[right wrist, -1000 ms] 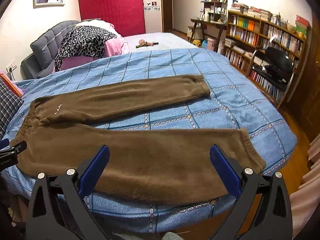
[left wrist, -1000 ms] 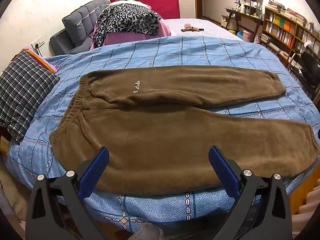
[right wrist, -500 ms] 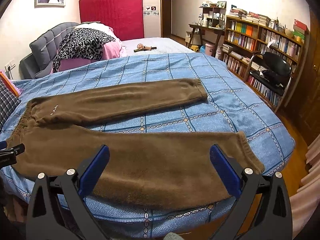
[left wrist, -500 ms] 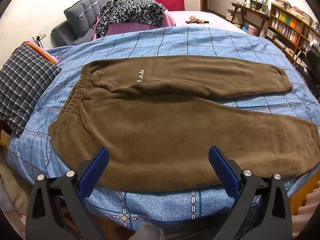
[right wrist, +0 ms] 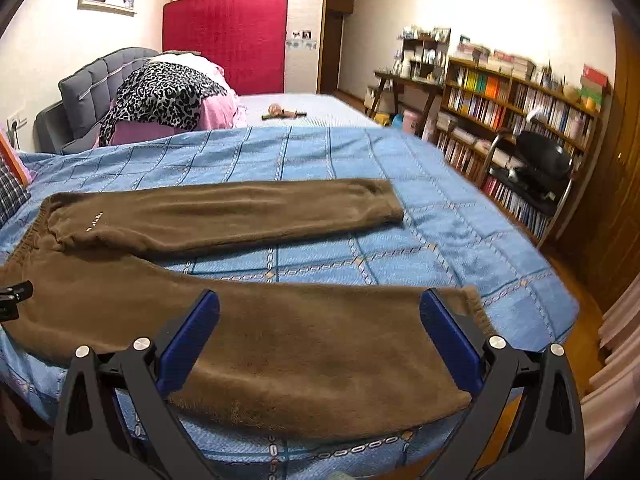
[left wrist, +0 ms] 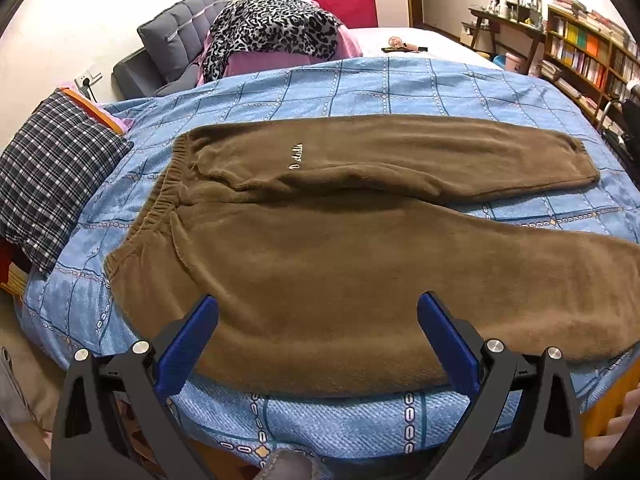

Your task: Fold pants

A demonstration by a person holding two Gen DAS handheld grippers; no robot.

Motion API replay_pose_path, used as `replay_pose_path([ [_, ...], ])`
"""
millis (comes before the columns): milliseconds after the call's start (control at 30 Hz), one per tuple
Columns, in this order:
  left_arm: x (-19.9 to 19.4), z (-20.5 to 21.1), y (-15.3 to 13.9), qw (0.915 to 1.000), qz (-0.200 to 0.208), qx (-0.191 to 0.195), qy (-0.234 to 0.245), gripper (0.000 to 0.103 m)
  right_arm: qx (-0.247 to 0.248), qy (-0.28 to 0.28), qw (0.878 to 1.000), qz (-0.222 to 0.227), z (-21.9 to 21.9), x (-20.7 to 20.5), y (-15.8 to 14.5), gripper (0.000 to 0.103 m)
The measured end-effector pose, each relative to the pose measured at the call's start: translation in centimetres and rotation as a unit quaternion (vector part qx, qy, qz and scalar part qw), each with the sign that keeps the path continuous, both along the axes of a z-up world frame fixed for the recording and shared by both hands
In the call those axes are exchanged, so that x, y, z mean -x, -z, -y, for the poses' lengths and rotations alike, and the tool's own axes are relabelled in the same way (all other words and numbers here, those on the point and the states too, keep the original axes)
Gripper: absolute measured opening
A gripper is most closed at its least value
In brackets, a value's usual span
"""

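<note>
Both grippers, left gripper and right gripper, hover with fingers apart over the pants near the bed's near edge, likely to grasp that leg.

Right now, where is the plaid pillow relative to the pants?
In the left wrist view, the plaid pillow lies at the left edge of the blue bedspread, just beyond the waistband end of the brown pants.

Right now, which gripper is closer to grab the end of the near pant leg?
Right. The right gripper hangs open by the near leg's cuff. The left gripper faces the wider waist end of the pants, so it probably suits the waistband.
</note>
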State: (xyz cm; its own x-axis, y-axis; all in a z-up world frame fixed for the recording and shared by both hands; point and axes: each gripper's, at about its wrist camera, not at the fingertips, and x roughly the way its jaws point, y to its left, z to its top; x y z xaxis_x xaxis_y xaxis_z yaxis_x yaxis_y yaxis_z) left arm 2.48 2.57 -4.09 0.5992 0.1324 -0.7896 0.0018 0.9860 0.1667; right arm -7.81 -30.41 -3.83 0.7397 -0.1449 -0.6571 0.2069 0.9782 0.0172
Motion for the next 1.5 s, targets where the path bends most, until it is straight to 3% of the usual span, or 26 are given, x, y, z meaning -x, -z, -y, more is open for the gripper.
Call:
replay_pose_path([
  [133,0.2,0.1,0.3,0.9999,-0.002,-0.013,0.010,0.098,-0.072,-0.004,0.997,-0.031,1.4,-0.3,1.1,0.101],
  [500,-1.1,-1.6,0.1,0.9997,0.013,-0.020,-0.006,0.098,-0.114,-0.008,0.993,-0.035,2.8,-1.4,1.5,0.101],
  [700,-2.1,-3.4,-0.4,0.9995,0.020,-0.003,-0.025,0.098,-0.114,-0.013,0.993,-0.012,2.3,-1.9,0.1,0.101],
  [933,-3.6,-3.8,0.3,0.9997,0.011,0.004,-0.020,0.098,-0.119,-0.026,0.992,-0.031,1.7,-4.5,0.8,0.101],
  [1500,-9.4,-6.6,0.1,0.9982,0.020,-0.006,-0.057,0.098,-0.137,-0.021,0.990,-0.036,1.1,-10.4,1.6,0.101],
])
